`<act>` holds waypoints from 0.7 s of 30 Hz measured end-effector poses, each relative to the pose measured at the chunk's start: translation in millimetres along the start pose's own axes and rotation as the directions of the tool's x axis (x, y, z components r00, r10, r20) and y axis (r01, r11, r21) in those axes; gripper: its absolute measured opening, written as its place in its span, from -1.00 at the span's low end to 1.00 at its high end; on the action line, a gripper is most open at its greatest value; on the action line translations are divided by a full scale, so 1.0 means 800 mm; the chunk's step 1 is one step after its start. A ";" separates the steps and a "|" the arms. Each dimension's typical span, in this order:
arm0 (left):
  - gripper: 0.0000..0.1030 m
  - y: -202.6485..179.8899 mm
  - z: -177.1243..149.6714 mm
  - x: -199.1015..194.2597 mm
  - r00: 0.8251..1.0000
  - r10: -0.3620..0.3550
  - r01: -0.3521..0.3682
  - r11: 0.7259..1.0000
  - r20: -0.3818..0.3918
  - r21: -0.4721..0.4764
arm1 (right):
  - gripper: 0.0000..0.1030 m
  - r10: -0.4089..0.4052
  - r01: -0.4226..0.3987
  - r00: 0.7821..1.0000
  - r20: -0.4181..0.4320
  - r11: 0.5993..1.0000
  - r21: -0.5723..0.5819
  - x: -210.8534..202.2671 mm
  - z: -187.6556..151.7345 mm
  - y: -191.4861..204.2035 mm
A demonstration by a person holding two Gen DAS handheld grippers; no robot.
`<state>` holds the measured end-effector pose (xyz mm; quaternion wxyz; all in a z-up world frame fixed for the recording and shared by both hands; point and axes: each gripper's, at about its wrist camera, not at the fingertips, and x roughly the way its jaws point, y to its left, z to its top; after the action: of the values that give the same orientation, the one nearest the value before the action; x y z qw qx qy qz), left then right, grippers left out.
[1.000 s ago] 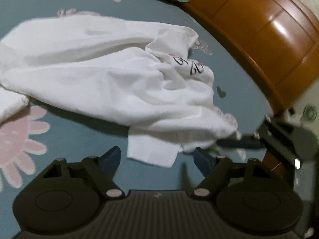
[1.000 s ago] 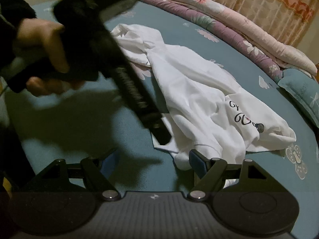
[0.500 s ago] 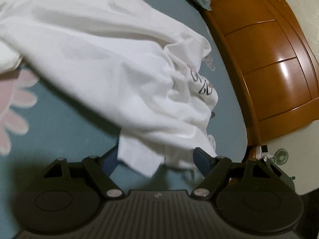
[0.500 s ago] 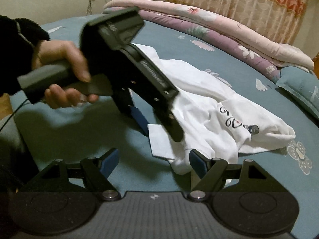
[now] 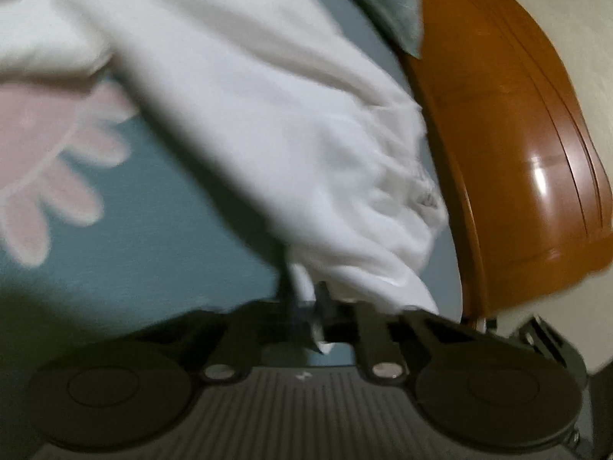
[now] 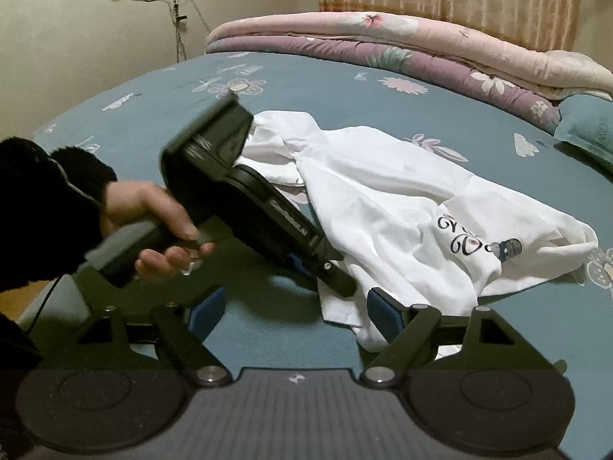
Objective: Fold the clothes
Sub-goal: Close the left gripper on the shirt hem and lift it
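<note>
The white shirt [image 6: 402, 207] lies crumpled on the bed [image 6: 383, 92]. The left tool [image 5: 312, 308] is closing, pinching the shirt's near corner; the right tool [image 6: 295, 312], beside that corner, is opening, empty. Judged step: securing corners. Next, the right needs its own hold.

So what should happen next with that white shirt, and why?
Probably lift the left claw gently: its jaws are closing on a pinched edge of the crumpled shirt, while the right claw is open and holds nothing. Lifting would let the cloth hang out.
</note>
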<state>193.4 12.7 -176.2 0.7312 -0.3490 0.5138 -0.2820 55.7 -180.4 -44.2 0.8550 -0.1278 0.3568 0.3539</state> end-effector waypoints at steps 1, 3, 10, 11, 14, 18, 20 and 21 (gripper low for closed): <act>-0.82 0.003 -0.001 0.000 1.000 -0.009 0.009 1.000 0.002 -0.011 | 0.66 -0.005 0.005 1.000 -0.002 1.000 -0.007 0.000 0.001 0.002; -0.82 -0.001 -0.003 0.000 1.000 0.003 -0.003 1.000 0.011 0.002 | 0.69 -0.012 0.012 1.000 -0.005 1.000 -0.017 0.001 0.002 0.003; -0.82 0.000 0.005 0.009 1.000 -0.005 0.005 1.000 0.011 -0.004 | 0.72 -0.008 0.008 1.000 -0.009 1.000 -0.001 0.007 0.002 0.009; -0.82 0.002 0.004 0.006 1.000 -0.006 0.006 1.000 0.014 0.001 | 0.72 -0.009 0.009 1.000 -0.010 1.000 0.000 0.007 0.002 0.010; -0.82 0.000 0.001 0.004 1.000 0.005 -0.005 1.000 0.027 0.020 | 0.73 -0.004 0.004 1.000 -0.011 1.000 0.002 0.007 0.002 0.013; -0.86 -0.010 -0.004 0.003 0.998 0.041 -0.043 0.998 0.047 0.041 | 0.73 -0.018 0.019 1.000 -0.019 1.000 0.005 0.010 0.003 0.014; -0.92 -0.017 -0.006 0.001 0.996 0.063 -0.066 0.996 0.056 0.058 | 0.73 -0.025 0.026 0.999 -0.023 1.000 0.009 0.010 0.002 0.015; -0.93 -0.021 -0.008 -0.002 0.995 0.075 -0.079 0.994 0.060 0.070 | 0.73 -0.027 0.027 0.999 -0.024 1.000 0.010 0.009 0.002 0.015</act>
<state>186.0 2.3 -163.7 0.7680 -0.3103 0.4953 -0.2618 51.9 -167.7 -47.5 0.8561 -0.1326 0.3669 0.3389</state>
